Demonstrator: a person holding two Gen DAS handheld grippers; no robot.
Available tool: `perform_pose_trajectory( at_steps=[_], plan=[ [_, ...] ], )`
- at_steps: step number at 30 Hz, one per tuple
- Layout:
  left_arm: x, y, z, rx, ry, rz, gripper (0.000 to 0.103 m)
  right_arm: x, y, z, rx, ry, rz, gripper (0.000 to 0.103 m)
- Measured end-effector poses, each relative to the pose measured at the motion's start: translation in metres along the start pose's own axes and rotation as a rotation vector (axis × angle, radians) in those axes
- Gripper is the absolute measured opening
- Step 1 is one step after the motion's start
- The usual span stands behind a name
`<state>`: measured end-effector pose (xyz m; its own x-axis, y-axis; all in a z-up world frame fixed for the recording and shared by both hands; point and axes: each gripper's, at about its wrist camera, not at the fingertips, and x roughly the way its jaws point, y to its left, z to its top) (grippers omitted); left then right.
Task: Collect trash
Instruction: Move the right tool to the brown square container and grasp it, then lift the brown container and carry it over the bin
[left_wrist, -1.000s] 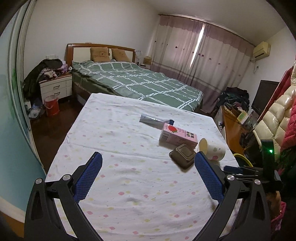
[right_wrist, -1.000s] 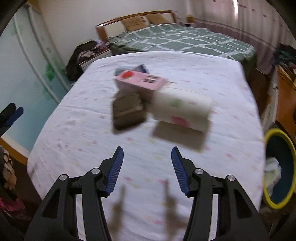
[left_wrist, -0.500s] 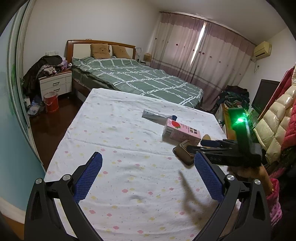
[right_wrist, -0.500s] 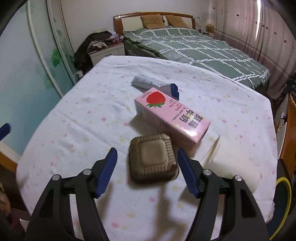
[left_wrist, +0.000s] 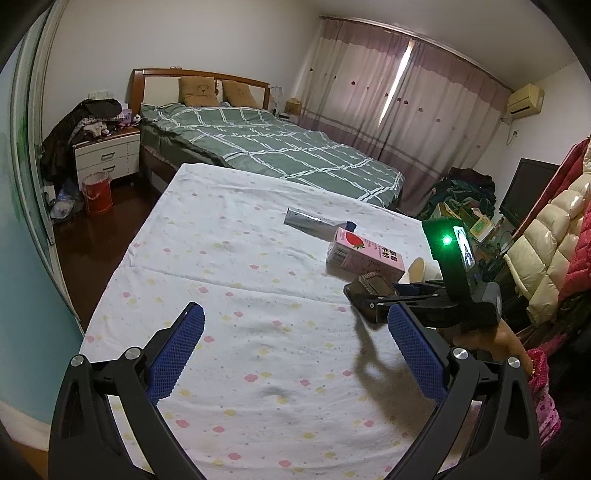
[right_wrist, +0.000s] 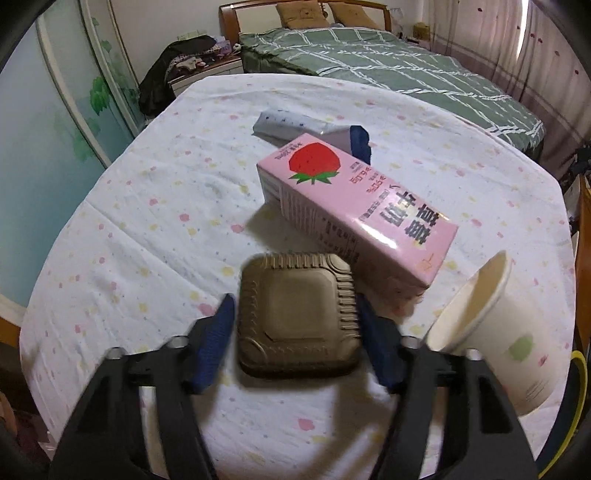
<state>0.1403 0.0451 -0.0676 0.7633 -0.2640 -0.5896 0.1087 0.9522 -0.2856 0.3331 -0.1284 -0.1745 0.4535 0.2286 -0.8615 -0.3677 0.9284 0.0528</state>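
Observation:
On the white dotted tablecloth (right_wrist: 140, 236) lie a brown square plastic tray (right_wrist: 297, 314), a pink strawberry milk carton (right_wrist: 354, 206), a silver wrapper (right_wrist: 291, 123) with a dark blue end, and a tipped white paper cup (right_wrist: 495, 321). My right gripper (right_wrist: 295, 332) is open, its blue fingers either side of the brown tray, close to its edges. In the left wrist view the right gripper (left_wrist: 373, 295) reaches the tray (left_wrist: 369, 291) from the right, beside the carton (left_wrist: 365, 254). My left gripper (left_wrist: 295, 347) is open and empty above the near part of the table.
A yellow-rimmed bin (right_wrist: 580, 369) stands past the table's right edge. A green plaid bed (left_wrist: 266, 147) lies beyond the table, with a nightstand (left_wrist: 107, 157) and red bucket (left_wrist: 96, 194) at left. Coats (left_wrist: 554, 236) hang at right.
My right gripper has moved forward and down so that its fingers now straddle the brown tray. The left gripper has stayed open over the near table.

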Motion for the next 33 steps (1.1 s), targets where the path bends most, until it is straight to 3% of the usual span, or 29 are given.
perform_pose_trajectory(
  at_steps=[10,17,25,33],
  plan=[
    [0.002,0.000,0.000,-0.002,0.002,-0.003,0.098,-0.045,0.027,-0.013,-0.013,-0.104,0.097,0.056],
    [0.009,-0.010,0.002,0.021,0.010,-0.024,0.098,-0.087,0.003,-0.035,0.040,-0.170,0.084,0.056],
    [0.041,-0.051,0.005,0.079,0.061,-0.095,0.098,-0.132,-0.077,-0.078,0.194,-0.228,-0.042,0.057],
    [0.079,-0.117,0.007,0.169,0.119,-0.181,0.098,-0.161,-0.178,-0.131,0.401,-0.249,-0.187,0.057]
  ],
)
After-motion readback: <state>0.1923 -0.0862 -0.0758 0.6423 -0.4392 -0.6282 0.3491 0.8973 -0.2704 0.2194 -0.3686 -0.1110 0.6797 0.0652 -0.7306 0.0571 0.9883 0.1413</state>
